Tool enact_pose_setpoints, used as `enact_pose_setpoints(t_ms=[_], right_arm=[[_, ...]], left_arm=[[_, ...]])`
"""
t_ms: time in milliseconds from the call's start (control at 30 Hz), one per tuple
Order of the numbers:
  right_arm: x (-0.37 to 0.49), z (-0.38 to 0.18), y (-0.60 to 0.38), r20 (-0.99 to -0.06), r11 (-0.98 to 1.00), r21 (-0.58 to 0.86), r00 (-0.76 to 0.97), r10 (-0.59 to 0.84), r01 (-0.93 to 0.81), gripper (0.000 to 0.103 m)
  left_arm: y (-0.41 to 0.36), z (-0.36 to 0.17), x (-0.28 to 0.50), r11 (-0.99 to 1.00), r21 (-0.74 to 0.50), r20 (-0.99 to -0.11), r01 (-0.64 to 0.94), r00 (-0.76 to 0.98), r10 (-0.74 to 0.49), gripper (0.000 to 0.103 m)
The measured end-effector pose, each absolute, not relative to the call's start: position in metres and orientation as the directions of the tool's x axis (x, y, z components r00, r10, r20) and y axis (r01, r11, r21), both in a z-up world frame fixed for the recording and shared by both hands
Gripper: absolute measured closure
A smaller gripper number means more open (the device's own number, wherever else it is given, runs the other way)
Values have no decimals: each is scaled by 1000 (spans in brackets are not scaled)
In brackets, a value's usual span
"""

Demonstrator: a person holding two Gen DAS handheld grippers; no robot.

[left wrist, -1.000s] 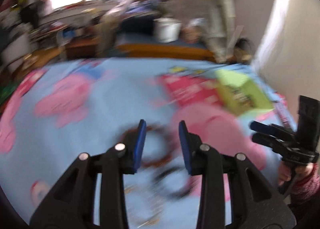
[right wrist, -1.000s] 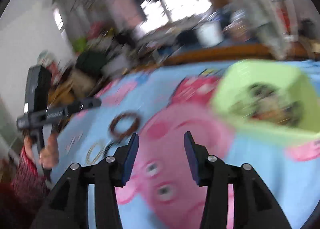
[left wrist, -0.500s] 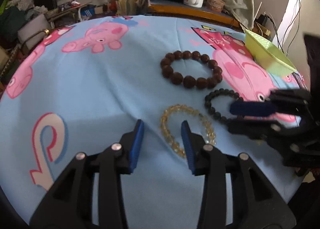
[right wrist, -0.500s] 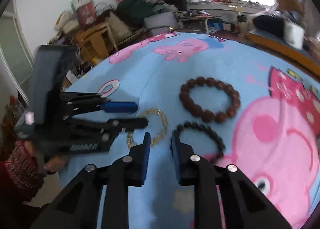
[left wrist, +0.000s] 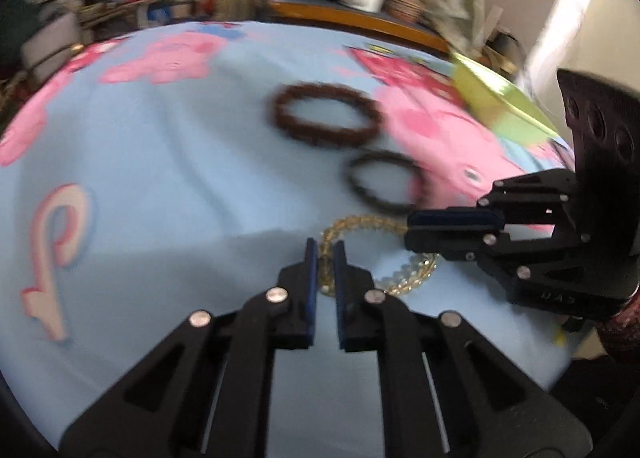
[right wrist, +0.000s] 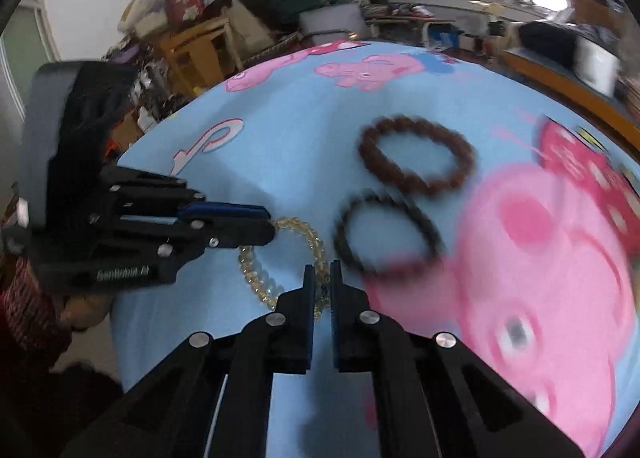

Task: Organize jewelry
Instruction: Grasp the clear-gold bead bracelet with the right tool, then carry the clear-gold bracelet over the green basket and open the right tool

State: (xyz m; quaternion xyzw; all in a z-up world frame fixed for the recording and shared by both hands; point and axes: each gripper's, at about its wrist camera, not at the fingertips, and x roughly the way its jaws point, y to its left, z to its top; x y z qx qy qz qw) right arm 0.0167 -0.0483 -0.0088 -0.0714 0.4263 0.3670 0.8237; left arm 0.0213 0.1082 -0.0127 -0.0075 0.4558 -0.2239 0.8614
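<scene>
We clamp the left gripper and right gripper on opposite sides of the amber bracelet, nearest of three on the blue cloth, probably to lift it level.

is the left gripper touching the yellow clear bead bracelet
Touching: the left wrist view shows the left gripper closed on the yellow clear bead bracelet.

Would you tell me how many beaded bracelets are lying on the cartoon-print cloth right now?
3. The brown bracelet lies farthest from the grippers, the black bracelet just nearer, and the yellow bracelet nearest, pinched by both the left gripper and right gripper. None appears hidden.
</scene>
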Motion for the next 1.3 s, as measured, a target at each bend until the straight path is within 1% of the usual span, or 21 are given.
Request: enact_pose_setpoints(t_ms=[133,233,333,500,600,767,833,867,900,933,967,1033,1100,1200,1300], right_arm=[[-11,-8,-109,-728,801,229,449,518,-552,103],[-20,2,-160,-684,864,260,549,481,-432,103],[-17,23,-201,-630,900,267,645,434,-344,103],[3,60,-254,-539,938,236,769,343,-253,103],[22,71,-276,-508,950,231,807,301,-209,103],[53,70,-303,-491,965,220,839,235,-142,103],[73,62,-310,-499,975,198,846,186,-98,103],[83,56,-314,-508,984,175,852,127,-42,103],[86,52,-320,-519,985,170,852,66,27,103],[80,49,-328,-520,979,198,852,64,47,103],[72,50,-328,-500,968,250,859,106,26,103],[49,55,-317,-448,959,280,879,161,-33,103],[29,54,-295,-419,957,269,881,217,-108,103],[25,46,-269,-445,940,289,844,301,-182,102],[34,29,-233,-513,910,325,761,398,-257,102]], left_arm=[[44,-8,12,814,-215,-780,539,407,-475,96],[-6,1,19,742,-202,-777,640,357,-519,96],[-49,20,38,692,-194,-757,696,342,-556,96],[-110,60,84,649,-202,-707,733,349,-615,96],[-143,75,114,652,-197,-696,732,364,-619,96],[-179,80,144,673,-195,-701,713,379,-605,95],[-194,74,159,704,-176,-704,688,412,-579,63],[-199,68,167,734,-155,-709,661,444,-548,42],[-198,63,171,761,-140,-720,634,463,-518,43],[-194,62,174,768,-150,-730,622,454,-511,46],[-183,63,173,753,-199,-717,628,430,-548,52],[-151,73,162,739,-226,-663,634,455,-594,52],[-107,81,146,758,-207,-617,619,518,-592,52],[-47,77,137,808,-201,-621,554,566,-543,52],[16,63,131,872,-193,-659,449,599,-454,52]])
